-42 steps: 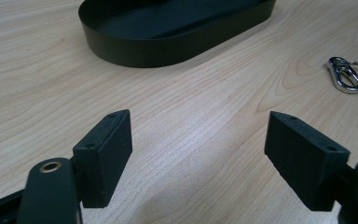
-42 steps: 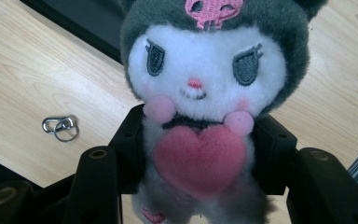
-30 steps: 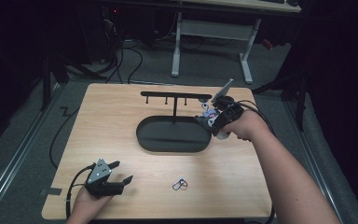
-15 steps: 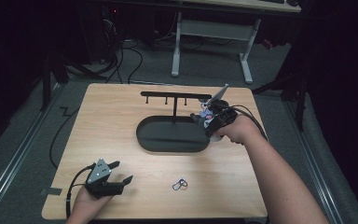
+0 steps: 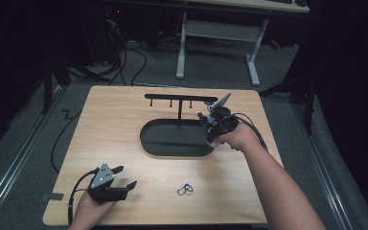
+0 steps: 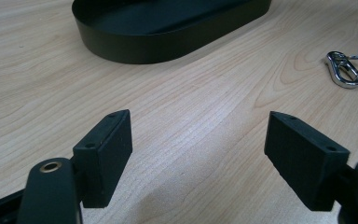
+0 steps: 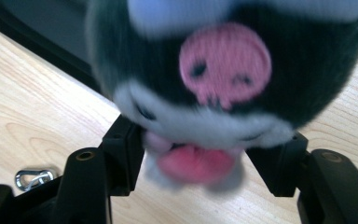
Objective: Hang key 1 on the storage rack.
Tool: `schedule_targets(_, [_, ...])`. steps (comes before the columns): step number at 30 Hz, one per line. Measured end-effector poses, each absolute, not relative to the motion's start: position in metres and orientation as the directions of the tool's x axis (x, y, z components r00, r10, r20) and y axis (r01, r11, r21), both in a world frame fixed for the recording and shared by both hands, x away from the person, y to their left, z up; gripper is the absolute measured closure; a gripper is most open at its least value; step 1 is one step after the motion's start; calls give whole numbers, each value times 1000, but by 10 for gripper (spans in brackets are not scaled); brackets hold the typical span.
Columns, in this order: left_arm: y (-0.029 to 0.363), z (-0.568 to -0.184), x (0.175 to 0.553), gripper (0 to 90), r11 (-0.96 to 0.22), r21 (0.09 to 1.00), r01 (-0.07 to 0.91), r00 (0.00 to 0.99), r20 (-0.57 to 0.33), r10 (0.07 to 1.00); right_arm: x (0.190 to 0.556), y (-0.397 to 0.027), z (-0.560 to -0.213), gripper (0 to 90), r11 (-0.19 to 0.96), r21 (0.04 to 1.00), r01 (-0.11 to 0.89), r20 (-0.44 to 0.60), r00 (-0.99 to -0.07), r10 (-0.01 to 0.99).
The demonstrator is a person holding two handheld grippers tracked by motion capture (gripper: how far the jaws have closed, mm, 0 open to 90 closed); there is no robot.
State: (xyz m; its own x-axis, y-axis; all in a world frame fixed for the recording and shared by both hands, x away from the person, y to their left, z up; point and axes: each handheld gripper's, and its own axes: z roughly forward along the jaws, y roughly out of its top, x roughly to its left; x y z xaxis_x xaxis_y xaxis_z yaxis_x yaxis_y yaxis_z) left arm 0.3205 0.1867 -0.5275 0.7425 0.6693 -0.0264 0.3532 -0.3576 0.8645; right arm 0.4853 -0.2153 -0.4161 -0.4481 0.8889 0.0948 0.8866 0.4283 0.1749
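The right claw (image 7: pixel 196 154) has a small plush toy (image 7: pixel 223 79) between its jaws, which have just been opening; the soft black-and-white body with a pink patch sits between the pads, though I cannot tell how firmly they press. It hangs at the right end of the black oval tray (image 5: pixel 172 141), under the hook rack (image 5: pixel 179 99). The left claw (image 6: pixel 198 154) rests near the table (image 5: pixel 124 115) edge, jaws wide apart, gripping nothing. A metal carabiner (image 5: pixel 185 189) lies on the wood between them.
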Motion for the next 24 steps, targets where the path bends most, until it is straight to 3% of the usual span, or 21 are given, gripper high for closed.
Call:
schedule_targets(7, [186, -527, 321, 239, -364, 862, 354, 745, -25, 666, 483, -218, -412, 353, 423, 207, 882, 107, -451, 886])
schedule_targets(24, [182, -525, 319, 239, -370, 864, 341, 751, -14, 660, 454, -232, -399, 356, 420, 254, 871, 106, -457, 883])
